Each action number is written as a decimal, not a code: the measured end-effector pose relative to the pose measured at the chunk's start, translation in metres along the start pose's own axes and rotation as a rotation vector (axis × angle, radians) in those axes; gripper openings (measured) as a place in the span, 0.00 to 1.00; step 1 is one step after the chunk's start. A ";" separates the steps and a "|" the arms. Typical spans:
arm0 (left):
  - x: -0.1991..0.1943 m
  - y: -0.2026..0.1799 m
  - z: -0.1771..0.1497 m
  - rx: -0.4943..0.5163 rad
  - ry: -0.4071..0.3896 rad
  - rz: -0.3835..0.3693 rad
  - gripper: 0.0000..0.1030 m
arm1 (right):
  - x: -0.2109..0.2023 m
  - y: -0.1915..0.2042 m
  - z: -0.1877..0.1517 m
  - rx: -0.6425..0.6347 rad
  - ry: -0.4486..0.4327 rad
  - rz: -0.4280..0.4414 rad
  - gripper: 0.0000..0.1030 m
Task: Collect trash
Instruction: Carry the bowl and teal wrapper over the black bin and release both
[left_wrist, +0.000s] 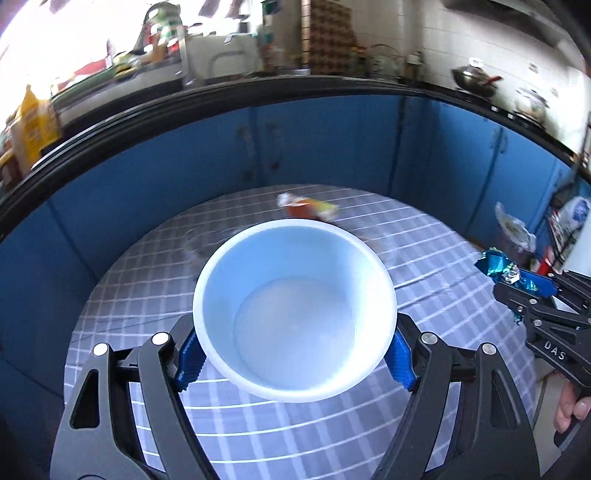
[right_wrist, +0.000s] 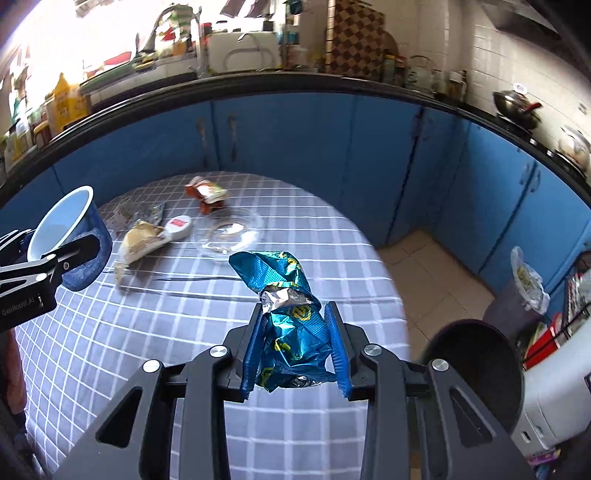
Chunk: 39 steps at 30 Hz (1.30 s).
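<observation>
My left gripper (left_wrist: 293, 354) is shut on a white paper cup (left_wrist: 295, 314) and holds it above the checked tablecloth (left_wrist: 332, 443), its empty mouth facing the camera. The cup also shows at the far left of the right wrist view (right_wrist: 61, 225). My right gripper (right_wrist: 293, 347) is shut on a crumpled blue foil wrapper (right_wrist: 284, 295), held above the table; it shows at the right of the left wrist view (left_wrist: 498, 267). An orange snack packet (right_wrist: 205, 194), a beige wrapper (right_wrist: 142, 240), a small white and red packet (right_wrist: 179, 227) and clear plastic packaging (right_wrist: 231, 234) lie on the table.
A dark round bin (right_wrist: 476, 369) stands on the floor right of the table. A lined grey bin (right_wrist: 517, 291) stands by the blue cabinets (right_wrist: 295, 140). A cluttered counter runs behind the table.
</observation>
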<state>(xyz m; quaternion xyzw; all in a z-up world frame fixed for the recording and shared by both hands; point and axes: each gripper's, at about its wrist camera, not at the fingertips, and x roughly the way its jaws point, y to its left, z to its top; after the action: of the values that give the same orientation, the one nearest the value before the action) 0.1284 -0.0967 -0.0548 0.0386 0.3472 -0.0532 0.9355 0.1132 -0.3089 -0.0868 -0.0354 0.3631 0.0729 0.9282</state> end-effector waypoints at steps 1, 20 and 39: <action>-0.001 -0.008 0.002 0.013 -0.003 -0.009 0.75 | -0.003 -0.006 -0.002 0.008 -0.004 -0.006 0.31; 0.005 -0.180 0.038 0.223 -0.030 -0.188 0.75 | -0.034 -0.138 -0.039 0.160 -0.034 -0.159 0.31; 0.027 -0.294 0.052 0.363 -0.041 -0.308 0.76 | -0.022 -0.203 -0.059 0.261 -0.031 -0.202 0.31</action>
<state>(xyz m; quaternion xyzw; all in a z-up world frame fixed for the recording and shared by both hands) 0.1453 -0.3953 -0.0441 0.1517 0.3147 -0.2575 0.9009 0.0907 -0.5185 -0.1123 0.0503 0.3495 -0.0680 0.9331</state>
